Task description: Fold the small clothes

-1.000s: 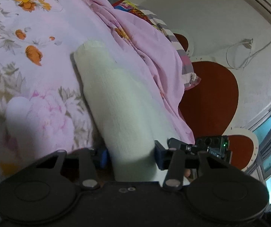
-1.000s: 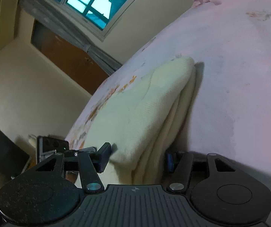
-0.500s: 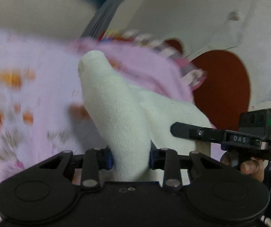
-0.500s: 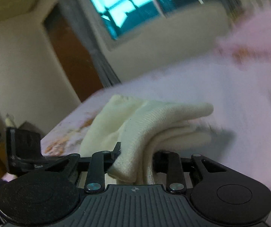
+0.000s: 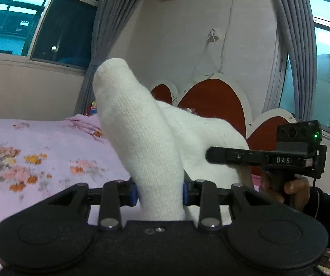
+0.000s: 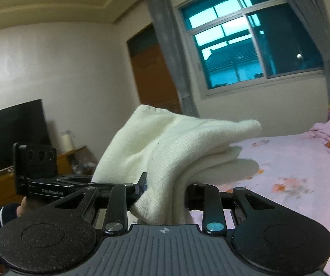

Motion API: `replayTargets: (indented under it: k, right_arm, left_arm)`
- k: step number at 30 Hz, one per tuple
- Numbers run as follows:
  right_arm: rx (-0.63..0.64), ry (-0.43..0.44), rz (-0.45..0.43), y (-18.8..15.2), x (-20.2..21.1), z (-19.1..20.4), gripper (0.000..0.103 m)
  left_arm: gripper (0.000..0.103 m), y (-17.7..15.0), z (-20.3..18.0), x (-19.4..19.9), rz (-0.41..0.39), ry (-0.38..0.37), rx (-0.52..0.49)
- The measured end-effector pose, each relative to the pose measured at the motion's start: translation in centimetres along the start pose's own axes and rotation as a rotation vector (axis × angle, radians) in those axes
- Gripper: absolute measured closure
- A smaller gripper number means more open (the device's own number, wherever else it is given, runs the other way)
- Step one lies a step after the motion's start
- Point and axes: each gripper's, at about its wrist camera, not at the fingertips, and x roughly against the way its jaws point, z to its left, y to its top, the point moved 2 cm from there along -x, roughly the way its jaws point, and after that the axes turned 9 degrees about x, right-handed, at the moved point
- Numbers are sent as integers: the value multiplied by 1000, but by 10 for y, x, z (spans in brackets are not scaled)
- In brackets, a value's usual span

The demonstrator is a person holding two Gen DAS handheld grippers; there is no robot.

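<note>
A folded cream-white knit garment (image 5: 146,138) is held up in the air above the bed by both grippers. My left gripper (image 5: 160,191) is shut on one thick folded end of it. My right gripper (image 6: 165,191) is shut on the other end of the garment (image 6: 176,147), whose layers droop forward over the bed. The right gripper also shows at the right of the left wrist view (image 5: 264,158), and the left gripper at the left of the right wrist view (image 6: 49,184). The jaws' tips are hidden by the cloth.
The bed with a pink floral sheet (image 5: 38,156) lies below and shows in the right wrist view (image 6: 291,172) too. A bunched pink blanket (image 5: 84,124) and a red heart-shaped headboard (image 5: 215,105) are at the bed's head. A TV (image 6: 10,135) on a wooden cabinet stands beyond.
Both grippers closed on the garment's ends and lifted it off the bed. The views tilted up from the sheet to level with the room.
</note>
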Motion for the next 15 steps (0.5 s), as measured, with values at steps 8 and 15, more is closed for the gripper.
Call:
replayTargets:
  k: [8,15]
  right_arm:
    - [-81,13,51,-9,-77,-24,74]
    - [-283,-54,199,-67,-174,-118,74]
  left_arm:
    - [70,0,74,-24,21,36,108]
    - [70,-21,189,-115,171,74,256]
